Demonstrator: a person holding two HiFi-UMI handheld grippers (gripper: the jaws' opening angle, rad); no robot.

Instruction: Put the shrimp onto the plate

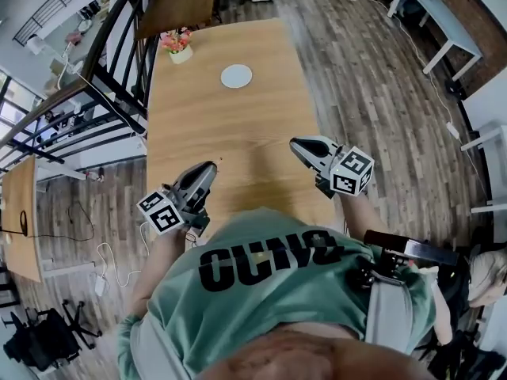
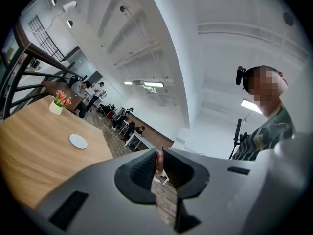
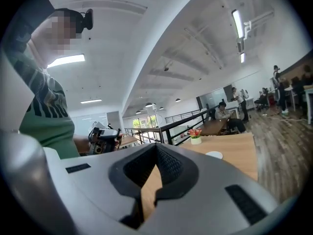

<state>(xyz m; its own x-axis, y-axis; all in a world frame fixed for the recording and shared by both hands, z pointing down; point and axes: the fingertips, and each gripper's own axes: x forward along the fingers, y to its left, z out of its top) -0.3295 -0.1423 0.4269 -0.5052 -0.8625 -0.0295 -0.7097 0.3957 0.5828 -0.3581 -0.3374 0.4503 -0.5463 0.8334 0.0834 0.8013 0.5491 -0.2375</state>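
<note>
A small pink shrimp (image 2: pixel 159 159) is pinched between the tips of my left gripper (image 2: pixel 159 163), which is shut on it. In the head view the left gripper (image 1: pixel 211 166) hovers over the near left part of the wooden table (image 1: pixel 198 117); the shrimp is too small to make out there. The white round plate (image 1: pixel 236 76) lies far up the table, well ahead of both grippers, and also shows as the plate (image 2: pixel 78 141) and the plate (image 3: pixel 213 154). My right gripper (image 1: pixel 294 142) is over the near right of the table, jaws together with nothing between them (image 3: pixel 156 147).
A pot of pink flowers (image 1: pixel 177 46) stands at the table's far left corner. A black stair railing (image 1: pixel 111 77) runs along the left side. The person's torso presses on the near edge. Wood floor and a white table (image 1: pixel 436 22) lie to the right.
</note>
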